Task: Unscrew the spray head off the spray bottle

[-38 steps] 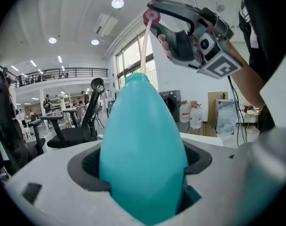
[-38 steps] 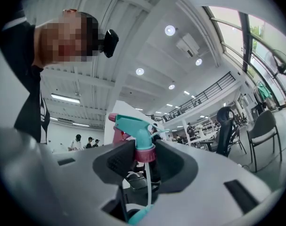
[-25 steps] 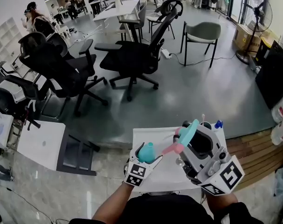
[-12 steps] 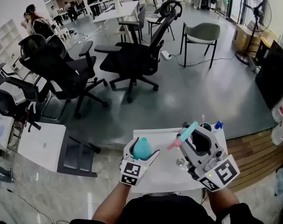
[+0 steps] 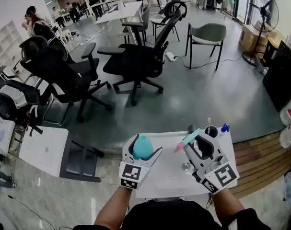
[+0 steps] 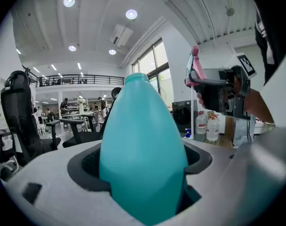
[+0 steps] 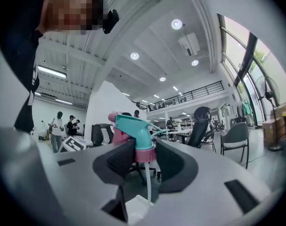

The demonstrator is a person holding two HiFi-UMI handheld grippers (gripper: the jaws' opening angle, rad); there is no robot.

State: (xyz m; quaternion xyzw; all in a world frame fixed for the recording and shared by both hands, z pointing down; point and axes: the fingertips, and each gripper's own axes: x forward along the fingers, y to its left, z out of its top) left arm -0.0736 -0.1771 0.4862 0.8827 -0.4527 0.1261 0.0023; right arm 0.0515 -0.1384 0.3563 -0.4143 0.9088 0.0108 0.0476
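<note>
In the head view my left gripper (image 5: 143,151) is shut on the teal spray bottle (image 5: 143,147), which stands upright over the white table (image 5: 167,183). The left gripper view shows the bottle (image 6: 143,149) between the jaws, its neck bare and capless. My right gripper (image 5: 195,141) is shut on the teal and pink spray head (image 5: 187,139), held apart to the right of the bottle. In the right gripper view the pads clamp the spray head (image 7: 134,128) at its pink collar (image 7: 145,154), and the dip tube (image 7: 148,182) hangs free below.
A dark cup (image 5: 211,131) with sticks and a blue item (image 5: 225,127) stand at the table's far right corner; a small clear object (image 5: 186,166) lies near my right gripper. Black office chairs (image 5: 135,56) fill the floor beyond. Wooden slats (image 5: 260,157) lie to the right.
The left gripper has lifted the bottle and shifted it left. The right gripper has sunk toward the table with the spray head. The gap between head and bottle has widened.
</note>
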